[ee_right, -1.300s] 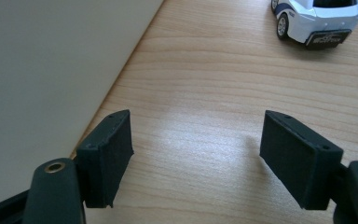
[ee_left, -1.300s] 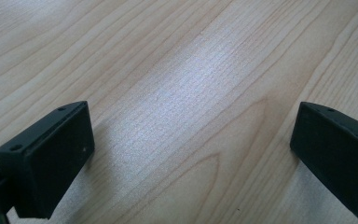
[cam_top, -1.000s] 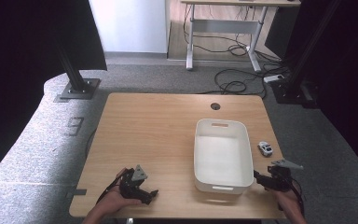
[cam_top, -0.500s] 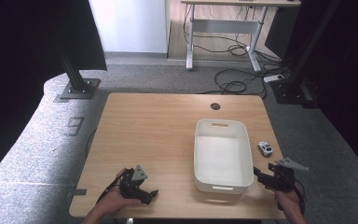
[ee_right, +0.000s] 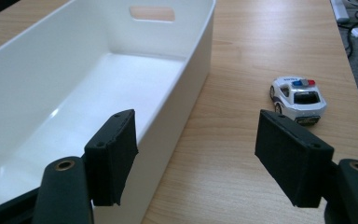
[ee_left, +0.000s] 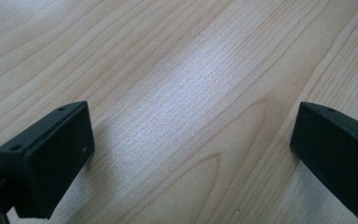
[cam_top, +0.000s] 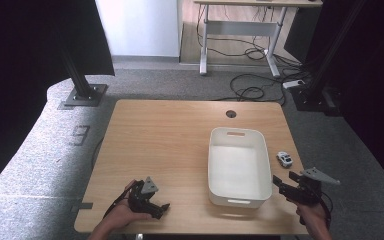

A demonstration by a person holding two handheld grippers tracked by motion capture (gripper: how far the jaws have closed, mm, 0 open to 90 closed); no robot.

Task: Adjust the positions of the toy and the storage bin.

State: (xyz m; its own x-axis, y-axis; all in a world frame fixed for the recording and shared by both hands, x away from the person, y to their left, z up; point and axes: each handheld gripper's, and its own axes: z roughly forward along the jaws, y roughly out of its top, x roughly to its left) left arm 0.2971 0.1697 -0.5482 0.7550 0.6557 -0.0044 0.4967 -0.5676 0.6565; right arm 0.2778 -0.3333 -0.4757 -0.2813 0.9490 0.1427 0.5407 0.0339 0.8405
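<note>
Right tongs point(ee_right: 196, 154) wide open, empty, lined up short of the toy car point(ee_right: 298, 99), which sits on the worktop point(cam_top: 170, 140) beside the empty bin point(cam_top: 240, 167). Left tongs point(ee_left: 191, 158) open, idle.

Our right gripper point(ee_right: 196, 156) view: white bin point(ee_right: 98, 88) cut off left, its near wall behind our jaw.

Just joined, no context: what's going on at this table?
A person holds a gripper in each hand at a light wooden table. The right gripper, open, points toward a small white toy police car beside an empty white plastic bin. The left gripper, open, sits over bare wood.
</note>
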